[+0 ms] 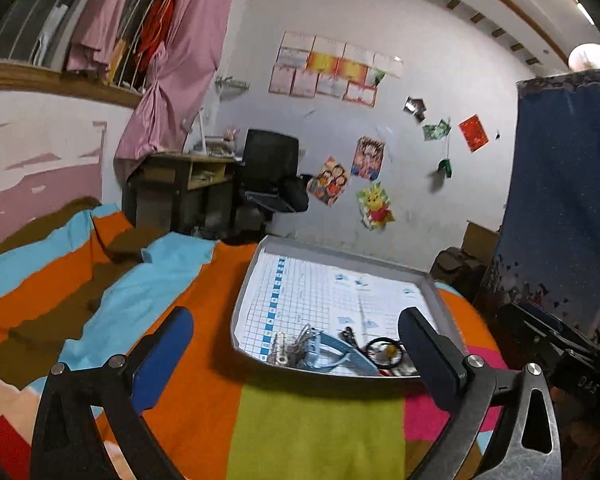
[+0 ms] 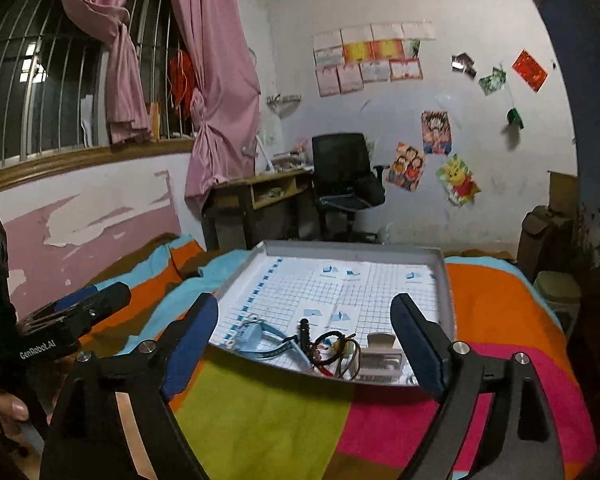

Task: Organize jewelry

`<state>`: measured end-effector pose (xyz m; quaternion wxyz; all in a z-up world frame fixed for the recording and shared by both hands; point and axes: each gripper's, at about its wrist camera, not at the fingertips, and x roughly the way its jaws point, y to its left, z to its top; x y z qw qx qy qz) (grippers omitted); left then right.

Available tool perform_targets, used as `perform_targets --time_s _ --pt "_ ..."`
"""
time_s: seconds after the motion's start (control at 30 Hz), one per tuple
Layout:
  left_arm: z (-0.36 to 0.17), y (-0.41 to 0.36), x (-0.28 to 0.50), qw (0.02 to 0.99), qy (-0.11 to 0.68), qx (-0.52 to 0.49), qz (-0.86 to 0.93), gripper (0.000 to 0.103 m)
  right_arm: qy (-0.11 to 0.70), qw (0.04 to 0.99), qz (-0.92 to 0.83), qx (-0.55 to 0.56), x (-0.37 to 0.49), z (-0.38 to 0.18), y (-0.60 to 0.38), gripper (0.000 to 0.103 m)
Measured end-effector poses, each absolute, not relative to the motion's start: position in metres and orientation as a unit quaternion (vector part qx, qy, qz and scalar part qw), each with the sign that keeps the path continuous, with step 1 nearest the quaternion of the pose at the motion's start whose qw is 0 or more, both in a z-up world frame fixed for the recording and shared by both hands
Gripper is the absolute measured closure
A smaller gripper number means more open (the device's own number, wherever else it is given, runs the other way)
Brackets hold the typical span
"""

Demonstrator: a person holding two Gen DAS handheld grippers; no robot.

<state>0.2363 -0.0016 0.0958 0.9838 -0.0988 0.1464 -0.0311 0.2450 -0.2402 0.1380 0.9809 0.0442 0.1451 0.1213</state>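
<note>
Striped bedspread (image 2: 260, 420) fills the foreground, and both grippers hang above it, short of the tray. Right gripper (image 2: 312, 344) has its jaws spread wide and empty; left gripper (image 1: 296, 348) is the same, wide apart with nothing between them. All the jewelry sits heaped at the near edge of the grey tray (image 2: 446, 280), on the grid sheet: a light-blue watch (image 2: 256, 334), black hair ties (image 2: 332, 346) tangled beside it, and a pale hair clip (image 2: 380, 356) to the right. By my reading, sorting hasn't started yet. Next up looks like a reach in over the near rim to single out one piece, likely the clip, without dragging the tangle along.
</note>
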Motion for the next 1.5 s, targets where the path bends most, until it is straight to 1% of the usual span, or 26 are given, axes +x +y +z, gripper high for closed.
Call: perform_targets --time_s 0.07,0.13,0.27,0.57,0.9,1.13,1.5 --pt "0.100 -0.001 0.218 0.986 0.134 -0.097 -0.030 0.000 0.132 0.983 0.117 0.044 0.221 0.146 -0.240 0.017" --pt "0.100 0.001 0.201 0.987 0.126 -0.099 -0.028 0.000 0.121 0.985 0.113 0.043 0.199 0.149 -0.243 0.014" --pt "0.093 0.002 0.171 0.986 0.133 -0.094 -0.031 0.000 0.110 0.987 0.104 0.045 0.159 0.150 -0.249 0.013" --pt "0.072 -0.003 0.122 0.985 0.139 -0.096 -0.034 0.000 0.128 0.988 0.076 0.039 0.097 0.130 -0.258 0.012" --pt "0.057 -0.016 0.091 0.989 0.139 -0.051 -0.027 0.000 0.156 0.985 0.058 0.039 0.069 0.092 -0.263 0.012" --pt "0.040 -0.012 0.073 0.984 0.163 -0.068 -0.030 0.000 0.168 0.984 0.040 0.052 0.050 0.076 -0.265 0.012" --pt "0.030 -0.014 0.065 0.982 0.178 -0.062 -0.023 0.000 0.174 0.984 0.042 0.024 0.050 0.064 -0.256 0.012"
